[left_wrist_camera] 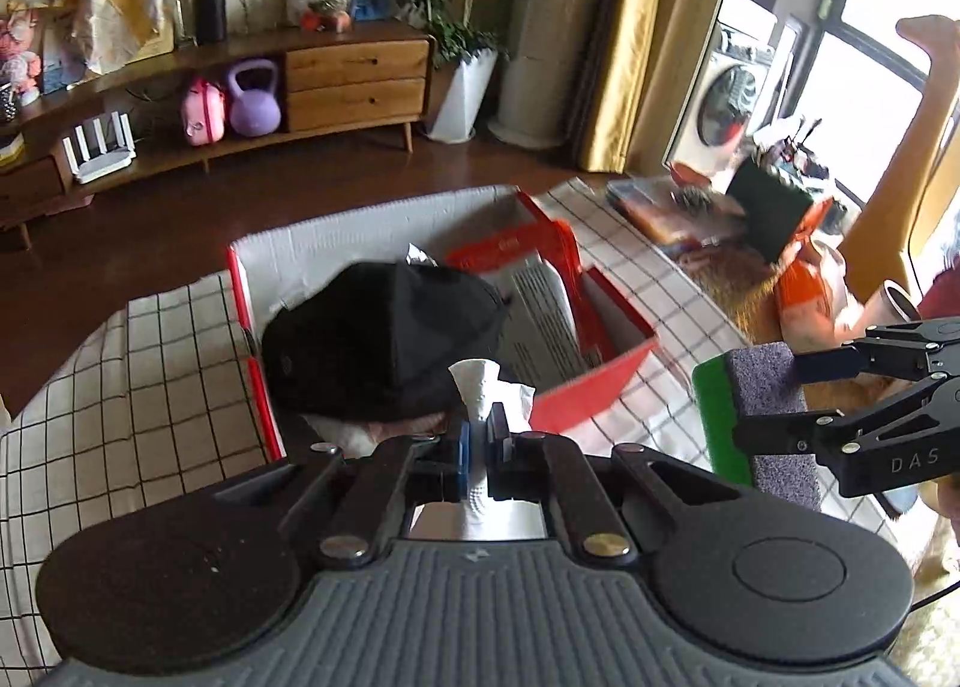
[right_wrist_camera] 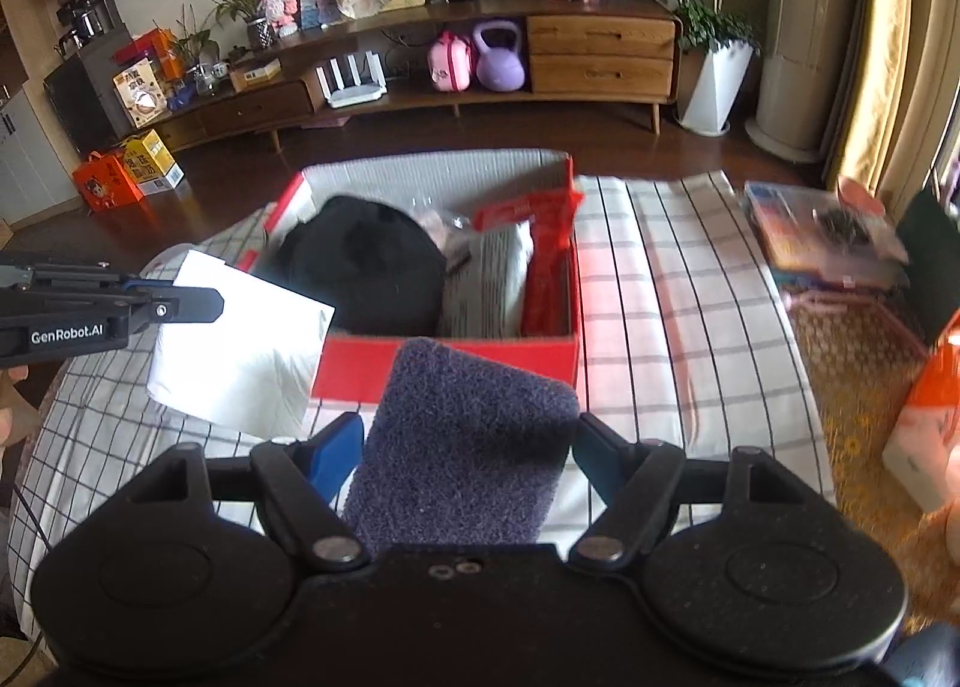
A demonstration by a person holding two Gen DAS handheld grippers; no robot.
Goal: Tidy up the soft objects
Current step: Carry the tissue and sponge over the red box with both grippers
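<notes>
The red box (right_wrist_camera: 447, 354) sits on a checked cloth (right_wrist_camera: 678, 291), and it is the thing to look from. Inside the box, a black cap (right_wrist_camera: 366, 261) fills the side nearer the left claw. Next to the cap lies a grey striped soft thing (right_wrist_camera: 486, 279). A shiny red bag (right_wrist_camera: 549, 255) leans up against the box wall on the far side from the cap.

The left claw (left_wrist_camera: 480, 435) is held up just in front of the box, near the cap. Its two fingers are squeezed tight on a white paper tissue (left_wrist_camera: 483, 387). In the right wrist view the tissue (right_wrist_camera: 240, 351) hangs down flat like a sheet beside the box's near corner, and the left claw (right_wrist_camera: 198, 303) pinches its top edge.

The right claw (right_wrist_camera: 468, 447) is also in front of the box, a bit lower than its near wall. It grips a purple scrub sponge (right_wrist_camera: 462, 441) between its fingers. In the left wrist view the sponge (left_wrist_camera: 750, 417) has a green side, and the right claw (left_wrist_camera: 780, 405) holds it out past the open box flap (left_wrist_camera: 588, 393).

Behind the box, across the dark floor, stands a long wooden shelf (right_wrist_camera: 600, 57) with a purple kettlebell (right_wrist_camera: 501, 60) in it.
</notes>
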